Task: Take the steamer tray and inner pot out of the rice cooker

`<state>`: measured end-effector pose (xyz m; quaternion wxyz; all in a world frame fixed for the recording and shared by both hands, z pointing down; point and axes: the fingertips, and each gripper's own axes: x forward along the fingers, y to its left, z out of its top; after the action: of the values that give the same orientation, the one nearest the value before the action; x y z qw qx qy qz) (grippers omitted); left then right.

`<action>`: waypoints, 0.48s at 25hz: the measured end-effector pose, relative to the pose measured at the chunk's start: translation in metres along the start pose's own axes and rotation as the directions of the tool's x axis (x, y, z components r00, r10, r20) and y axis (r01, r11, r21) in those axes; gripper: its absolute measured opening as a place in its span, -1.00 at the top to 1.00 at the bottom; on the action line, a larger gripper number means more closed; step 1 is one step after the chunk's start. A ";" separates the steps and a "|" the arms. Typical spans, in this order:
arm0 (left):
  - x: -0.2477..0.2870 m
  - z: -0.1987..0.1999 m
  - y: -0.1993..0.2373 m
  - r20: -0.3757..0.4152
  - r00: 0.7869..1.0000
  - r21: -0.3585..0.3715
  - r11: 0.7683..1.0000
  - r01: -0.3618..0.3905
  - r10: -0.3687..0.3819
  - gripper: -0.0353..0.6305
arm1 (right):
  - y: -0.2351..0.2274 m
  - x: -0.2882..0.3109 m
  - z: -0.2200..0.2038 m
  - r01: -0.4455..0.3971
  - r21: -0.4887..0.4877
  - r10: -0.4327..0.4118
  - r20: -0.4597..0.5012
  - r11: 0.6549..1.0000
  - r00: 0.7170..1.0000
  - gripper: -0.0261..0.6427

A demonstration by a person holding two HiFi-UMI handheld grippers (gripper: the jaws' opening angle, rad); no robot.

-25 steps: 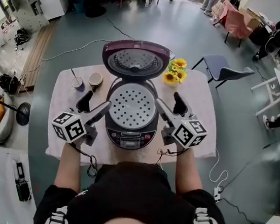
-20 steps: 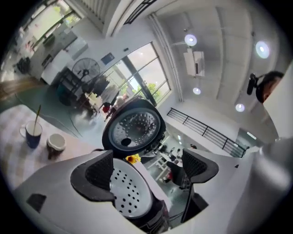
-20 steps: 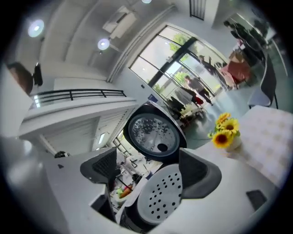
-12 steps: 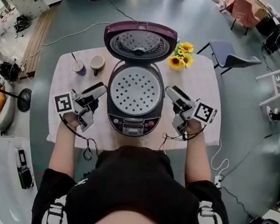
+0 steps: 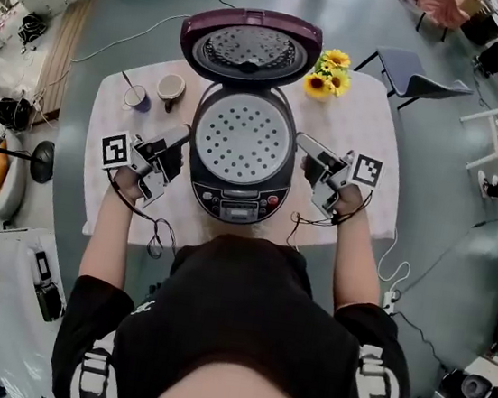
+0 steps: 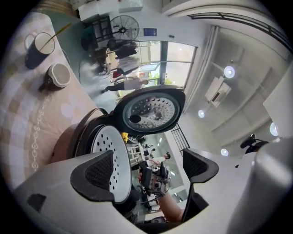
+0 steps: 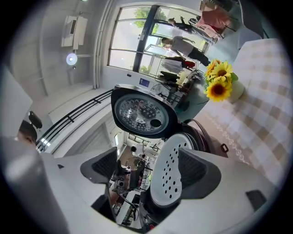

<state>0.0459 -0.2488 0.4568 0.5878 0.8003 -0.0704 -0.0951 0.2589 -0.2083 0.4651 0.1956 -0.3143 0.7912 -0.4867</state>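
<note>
Nothing is out yet. The steamer tray (image 5: 242,138) sits in the mouth of the rice cooker (image 5: 235,203), whose lid (image 5: 250,48) stands open behind it. The inner pot, I judge, lies hidden beneath the tray. My left tool (image 5: 176,143) hangs just left of the cooker and my right tool (image 5: 308,154) just right of it, both with jaws spread and gripping nothing. Tray first, then pot. Two cups (image 5: 170,89) stand left of the lid and sunflowers (image 5: 325,72) right of it, all on the counter (image 5: 369,118). Nothing seems to block the tray's rim.
</note>
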 end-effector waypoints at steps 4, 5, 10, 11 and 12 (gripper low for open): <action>0.005 -0.008 0.016 -0.051 0.997 0.034 0.997 -0.063 0.065 -0.47 | -0.010 0.007 -0.008 0.054 -0.062 -0.057 -0.042 0.997 0.997 -0.26; 0.007 -0.011 0.020 -0.072 0.993 0.061 0.995 -0.085 0.089 -0.47 | -0.013 0.009 -0.011 0.081 -0.089 -0.086 -0.058 0.993 0.995 -0.26; 0.014 -0.022 0.031 -0.132 0.981 0.119 0.985 -0.126 0.141 -0.47 | -0.044 0.005 -0.021 0.278 -0.215 -0.306 -0.109 0.936 0.946 -0.26; 0.013 -0.022 0.036 -0.132 0.977 0.137 0.979 -0.151 0.169 -0.47 | -0.047 0.005 -0.021 0.292 -0.235 -0.325 -0.113 0.927 0.939 -0.26; 0.012 -0.021 0.044 -0.132 0.966 0.172 0.965 -0.197 0.221 -0.47 | -0.051 0.006 -0.022 0.305 -0.257 -0.344 -0.118 0.917 0.932 -0.26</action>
<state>0.0621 -0.2450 0.5040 0.5330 0.8372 -0.1174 0.0339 0.2571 -0.2147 0.5200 0.0090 -0.4221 0.7930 -0.4392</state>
